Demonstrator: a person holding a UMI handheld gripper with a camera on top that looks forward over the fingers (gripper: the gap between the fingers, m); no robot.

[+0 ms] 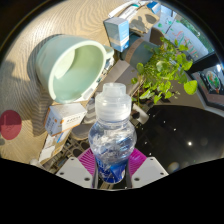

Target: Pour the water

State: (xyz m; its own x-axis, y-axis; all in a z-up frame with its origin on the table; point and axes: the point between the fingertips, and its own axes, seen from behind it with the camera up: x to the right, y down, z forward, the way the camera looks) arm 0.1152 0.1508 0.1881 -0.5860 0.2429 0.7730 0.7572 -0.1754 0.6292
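Bottle (pixel 110 135): clear plastic, white cap (pixel 111 97) still on, label band low on the body. It stands upright between the gripper (pixel 110 165) fingers, both pink pads (pixel 137 158) pressed against its lower body, so I read the gripper as pinching the bottle. Whether its base rests on the surface (pixel 180 140) or is lifted, I cannot tell.

Handling judgement: water appears to fill much of it, so moderately heavy and top-heavy once tilted. Thin walls will likely give under squeeze; smooth plastic may slip. The hold is low, at the label; a firm but not crushing pinch seems right. The cap must come off before anything pours.

Just beyond and left of the bottle, a pale green cup (pixel 70 65), mouth towards me, the likely target. Right of the bottle, a leafy plant (pixel 165 70) near the dark surface's far edge. A small blue-and-white box (pixel 118 32) sits further back, past the cup. A red round thing (pixel 10 124) lies off to the left; identity unclear.
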